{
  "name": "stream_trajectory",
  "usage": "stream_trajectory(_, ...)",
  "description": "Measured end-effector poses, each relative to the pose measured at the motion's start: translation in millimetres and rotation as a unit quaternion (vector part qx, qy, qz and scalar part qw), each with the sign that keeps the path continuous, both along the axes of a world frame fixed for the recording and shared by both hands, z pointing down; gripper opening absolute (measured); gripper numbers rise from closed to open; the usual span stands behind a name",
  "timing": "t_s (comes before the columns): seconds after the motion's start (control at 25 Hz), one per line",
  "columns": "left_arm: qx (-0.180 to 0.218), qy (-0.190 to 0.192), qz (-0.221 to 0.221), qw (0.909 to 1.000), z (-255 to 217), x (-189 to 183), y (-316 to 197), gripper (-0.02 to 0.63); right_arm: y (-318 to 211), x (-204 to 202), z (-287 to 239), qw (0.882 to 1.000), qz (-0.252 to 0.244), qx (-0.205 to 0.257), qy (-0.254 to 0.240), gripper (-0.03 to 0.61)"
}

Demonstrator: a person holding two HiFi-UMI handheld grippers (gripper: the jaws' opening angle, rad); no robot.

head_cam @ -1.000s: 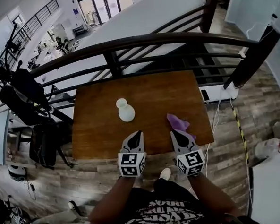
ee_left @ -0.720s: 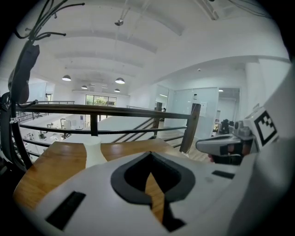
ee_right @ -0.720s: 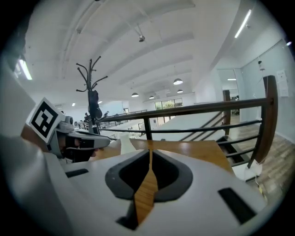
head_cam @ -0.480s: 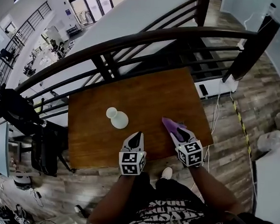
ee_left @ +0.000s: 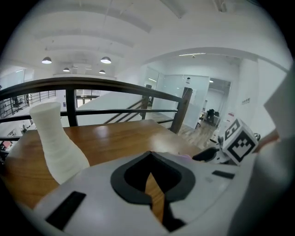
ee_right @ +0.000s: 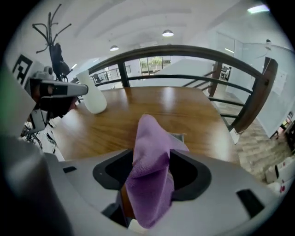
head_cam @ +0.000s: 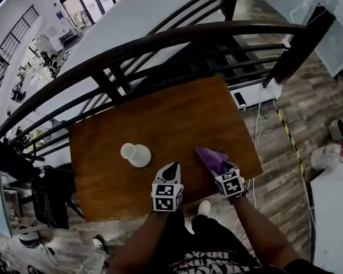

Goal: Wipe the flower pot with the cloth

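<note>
Right gripper [head_cam: 218, 165] has dropped; fingers [ee_right: 193, 177] opening, cloth [ee_right: 150, 166] perhaps loose between them.

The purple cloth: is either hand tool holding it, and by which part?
Not gripped. The purple cloth stands bunched, its middle fold between the right gripper's jaws, which are opening and not clamping it. The left gripper holds nothing.

The base of the pot [ee_left: 57, 143] was hidden behind the left gripper [ee_left: 150, 153] in that gripper's view. The cloth [ee_right: 150, 179] masked a strip of tabletop [ee_right: 184, 115], and its lowest fold perhaps ran out of sight below.
</note>
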State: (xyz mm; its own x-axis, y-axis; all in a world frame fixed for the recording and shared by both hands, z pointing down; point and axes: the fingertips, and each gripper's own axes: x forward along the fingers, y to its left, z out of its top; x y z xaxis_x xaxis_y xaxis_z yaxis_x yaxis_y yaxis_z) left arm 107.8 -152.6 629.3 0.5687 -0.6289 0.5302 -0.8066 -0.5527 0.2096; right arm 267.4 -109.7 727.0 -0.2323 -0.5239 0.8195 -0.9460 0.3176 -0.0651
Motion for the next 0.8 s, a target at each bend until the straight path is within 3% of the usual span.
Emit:
stream_trajectory(0.2,-0.006,0.001,0.003,1.0,5,-4,-15,-0.002,0,9,26,0.998,0.01,-0.053,0.025,0.225)
stream_trajectory(0.48,0.021,0.006,0.008,0.9997,-25,-22,-27,-0.002,-7,0,25,0.997,0.0,-0.067,0.045,0.086)
stream_trajectory(0.8,0.095,0.014,-0.006,0.9954,-101,-61,-48,-0.002,-65,-66,-27,0.999,-0.034,0.006,0.012,0.074)
